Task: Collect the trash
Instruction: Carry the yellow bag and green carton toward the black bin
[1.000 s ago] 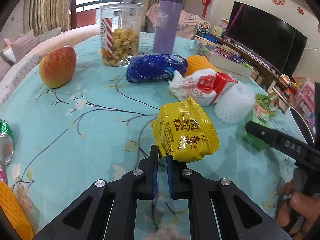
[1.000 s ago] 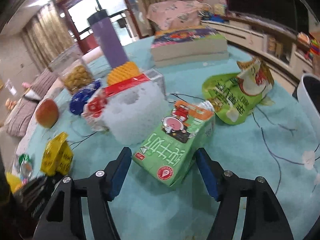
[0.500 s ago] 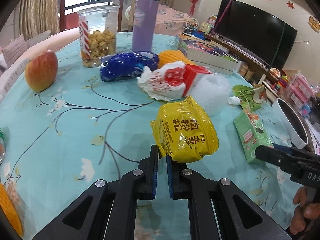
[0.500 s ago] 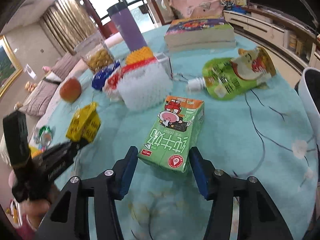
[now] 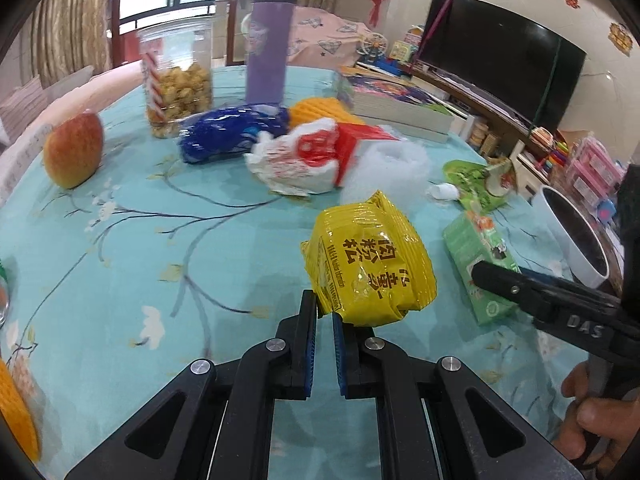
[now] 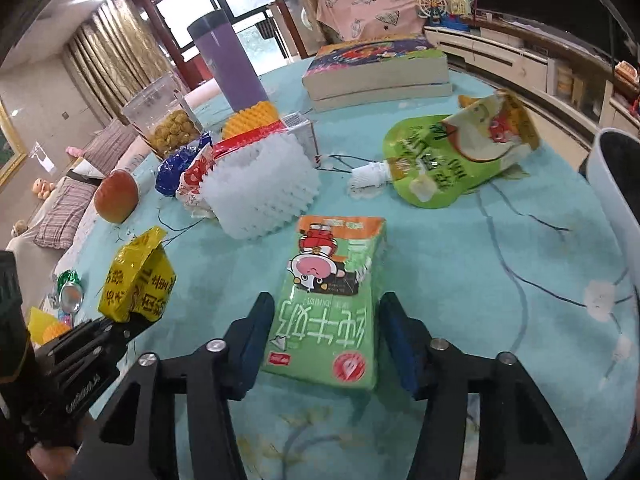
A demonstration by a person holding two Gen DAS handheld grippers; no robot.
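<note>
My left gripper (image 5: 325,308) is shut on the corner of a yellow snack packet (image 5: 370,264) and holds it above the teal tablecloth (image 5: 140,248); the packet also shows in the right wrist view (image 6: 136,280). My right gripper (image 6: 326,312) is open, its fingers on either side of a green milk carton (image 6: 332,300) lying flat on the table; I cannot tell if the pads touch it. The carton also shows in the left wrist view (image 5: 476,248). A white trash bin (image 5: 572,240) stands at the table's right edge.
More litter lies behind: a green drink pouch (image 6: 452,156), white foam netting (image 6: 264,192), a red-and-white wrapper (image 5: 304,160), a blue packet (image 5: 232,132). An apple (image 5: 74,150), a snack jar (image 5: 176,84), a purple flask (image 5: 268,44) and books (image 6: 380,68) stand further back.
My left gripper has carried the yellow packet to the right, toward the bin. My right gripper has drawn back slightly, still astride the green carton, its jaws a little narrower.
</note>
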